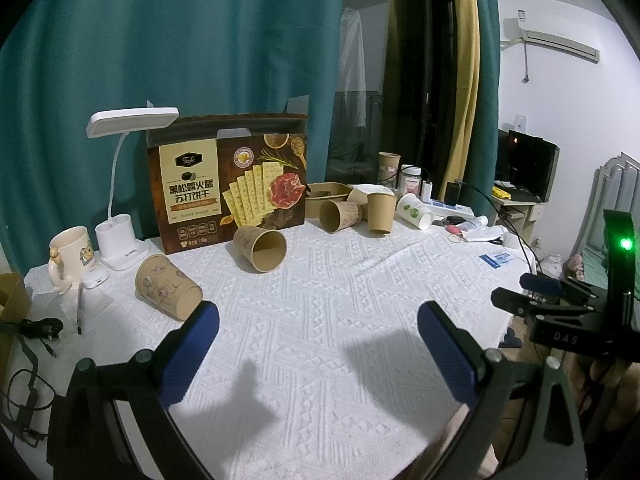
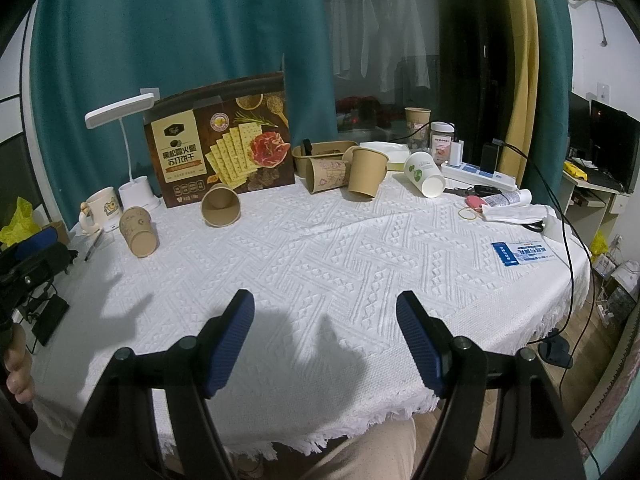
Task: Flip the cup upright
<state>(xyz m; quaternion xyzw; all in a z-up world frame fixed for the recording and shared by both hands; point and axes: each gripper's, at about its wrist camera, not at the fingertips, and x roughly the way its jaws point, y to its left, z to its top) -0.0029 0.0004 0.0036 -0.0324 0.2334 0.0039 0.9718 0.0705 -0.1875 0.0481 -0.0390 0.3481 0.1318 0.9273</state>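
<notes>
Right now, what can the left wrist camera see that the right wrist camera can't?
Only the left wrist view shows the air conditioner on the wall and the right tool's green light. Only the right wrist view shows the yellow plastic bag at the far left and white clothes hanging behind the glass. Both show the cracker box, the white desk lamp, the tipped paper cups and the white tablecloth.

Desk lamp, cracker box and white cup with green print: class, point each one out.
Desk lamp (image 1: 132,120), left wrist view, flat head.
Cracker box (image 2: 220,148), right wrist view, front panel.
White cup (image 2: 420,168), right wrist view, printed side.
</notes>
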